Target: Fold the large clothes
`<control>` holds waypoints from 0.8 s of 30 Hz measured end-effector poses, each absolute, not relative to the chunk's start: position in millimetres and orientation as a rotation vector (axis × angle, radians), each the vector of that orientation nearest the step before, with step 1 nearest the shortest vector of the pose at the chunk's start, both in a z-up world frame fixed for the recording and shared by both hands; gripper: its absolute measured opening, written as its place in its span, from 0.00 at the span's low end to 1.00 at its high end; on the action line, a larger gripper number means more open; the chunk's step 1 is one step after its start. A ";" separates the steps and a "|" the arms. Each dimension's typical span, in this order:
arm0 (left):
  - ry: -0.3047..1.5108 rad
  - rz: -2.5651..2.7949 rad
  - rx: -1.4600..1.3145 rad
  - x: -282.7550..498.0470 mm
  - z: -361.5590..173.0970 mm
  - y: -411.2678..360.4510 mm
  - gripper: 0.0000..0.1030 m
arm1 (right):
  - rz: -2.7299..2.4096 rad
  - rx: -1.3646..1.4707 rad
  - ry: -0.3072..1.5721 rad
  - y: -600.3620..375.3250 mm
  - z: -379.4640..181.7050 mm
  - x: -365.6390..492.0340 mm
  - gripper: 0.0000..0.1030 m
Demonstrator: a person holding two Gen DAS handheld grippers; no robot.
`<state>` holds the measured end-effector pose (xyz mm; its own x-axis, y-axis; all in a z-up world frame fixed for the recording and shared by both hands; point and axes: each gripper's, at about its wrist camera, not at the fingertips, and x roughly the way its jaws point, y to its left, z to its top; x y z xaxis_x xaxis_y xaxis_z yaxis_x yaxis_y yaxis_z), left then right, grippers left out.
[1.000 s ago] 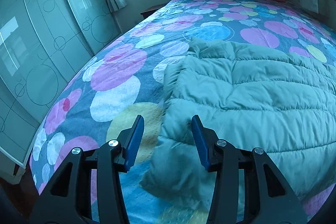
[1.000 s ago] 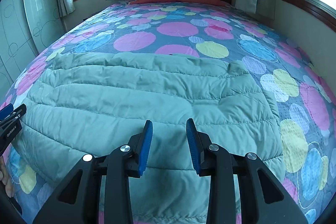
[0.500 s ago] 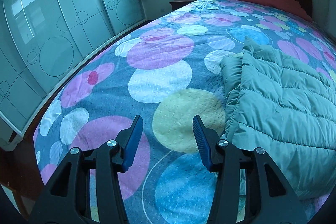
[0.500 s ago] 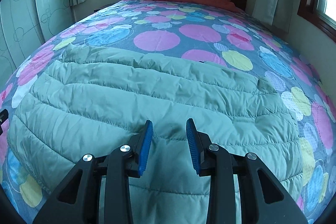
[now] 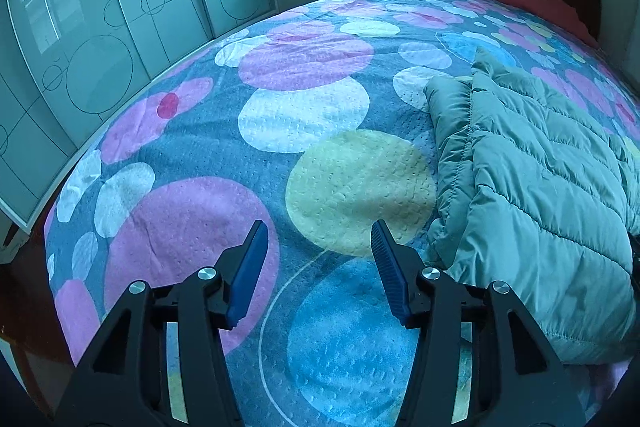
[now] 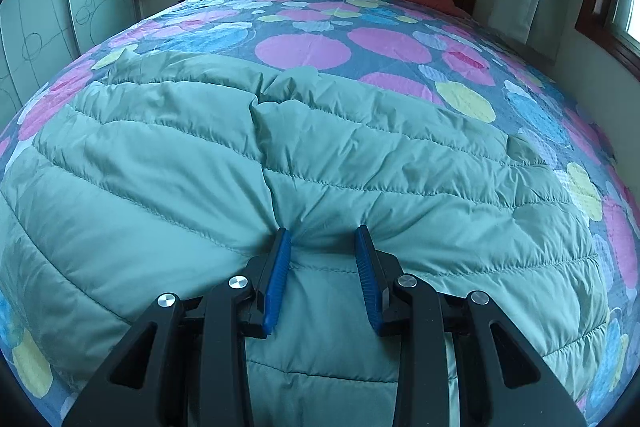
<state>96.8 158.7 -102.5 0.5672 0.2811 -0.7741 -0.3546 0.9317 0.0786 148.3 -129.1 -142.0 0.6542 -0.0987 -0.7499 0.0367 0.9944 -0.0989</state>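
Left wrist: left claw [image 5: 318, 241] opening over bare bedspread [image 5: 248, 179] beside jacket [image 5: 532, 187] edge.

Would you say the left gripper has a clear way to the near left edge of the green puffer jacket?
Probably yes: the left gripper, jaws opening and empty, hangs over bare bedspread, with nothing between it and the green puffer jacket beside it.

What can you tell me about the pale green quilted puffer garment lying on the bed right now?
The pale green quilted puffer garment looks like smooth, slightly shiny padded fabric stitched in horizontal channels. It lies spread flat across the circle-patterned bedspread, its top layer wrinkled, with a folded-under layer showing along its left edge. The right gripper presses its blue pads into the near part, puckering the fabric between its part-open jaws. The left gripper, jaws opening, holds nothing and sits over bare bedspread beside that edge.
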 end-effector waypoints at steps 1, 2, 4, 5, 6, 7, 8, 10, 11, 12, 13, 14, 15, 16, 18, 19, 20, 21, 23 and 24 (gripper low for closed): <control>0.896 0.369 -0.108 95.3 -101.8 159.9 0.52 | -0.077 -0.079 0.854 -129.0 -142.2 148.5 0.33; 0.896 0.364 -0.127 93.5 -100.9 161.1 0.52 | -0.076 -0.077 0.854 -129.0 -142.3 148.7 0.33; 0.895 0.353 -0.166 89.7 -97.3 163.0 0.52 | -0.075 -0.074 0.855 -128.9 -142.5 148.3 0.33; 0.890 0.343 -0.183 88.3 -94.4 163.2 0.52 | -0.075 -0.074 0.854 -128.8 -142.6 148.3 0.33; 0.883 0.330 -0.199 86.6 -91.1 162.9 0.52 | -0.075 -0.074 0.854 -128.6 -142.7 148.1 0.33; 0.876 0.315 -0.212 85.6 -88.1 162.0 0.52 | -0.075 -0.073 0.854 -127.9 -143.0 148.1 0.33; 0.871 0.299 -0.226 85.5 -85.4 161.1 0.53 | -0.076 -0.074 0.854 -128.1 -143.0 148.2 0.33; 0.866 0.273 -0.255 85.7 -82.3 159.6 0.56 | -0.075 -0.073 0.854 -128.4 -143.0 148.2 0.33; 0.864 0.266 -0.262 86.3 -82.1 158.6 0.57 | -0.075 -0.073 0.854 -128.5 -143.0 148.2 0.33; 0.863 0.262 -0.262 87.4 -83.0 157.3 0.57 | -0.075 -0.073 0.854 -128.5 -143.0 148.2 0.33; 0.869 0.255 -0.263 89.2 -84.6 155.9 0.58 | -0.074 -0.072 0.854 -128.2 -143.3 147.9 0.33; 0.881 0.245 -0.271 91.2 -87.5 156.6 0.58 | -0.074 -0.072 0.854 -127.9 -143.5 147.6 0.33; 0.901 0.230 -0.293 93.0 -91.5 157.3 0.58 | -0.075 -0.072 0.854 -128.5 -143.2 148.0 0.33; 0.917 0.215 -0.327 93.6 -94.5 159.3 0.58 | -0.075 -0.073 0.854 -128.6 -143.2 148.0 0.33; 0.921 0.196 -0.398 91.2 -97.6 164.1 0.58 | -0.075 -0.074 0.854 -128.3 -143.6 147.7 0.33; 0.915 0.182 -0.423 89.8 -97.4 165.3 0.57 | -0.075 -0.073 0.854 -128.5 -143.5 147.9 0.33; 0.905 0.164 -0.447 88.2 -96.5 166.4 0.58 | -0.075 -0.073 0.854 -128.7 -143.4 148.2 0.33; 0.891 0.149 -0.472 86.7 -94.6 167.7 0.58 | -0.075 -0.074 0.853 -128.7 -143.4 148.2 0.33; 0.860 0.109 -0.522 84.5 -90.5 169.3 0.58 | -0.075 -0.075 0.853 -128.2 -143.9 147.3 0.33; 0.845 0.089 -0.541 83.7 -89.1 169.6 0.59 | -0.076 -0.076 0.853 -127.9 -144.0 147.1 0.33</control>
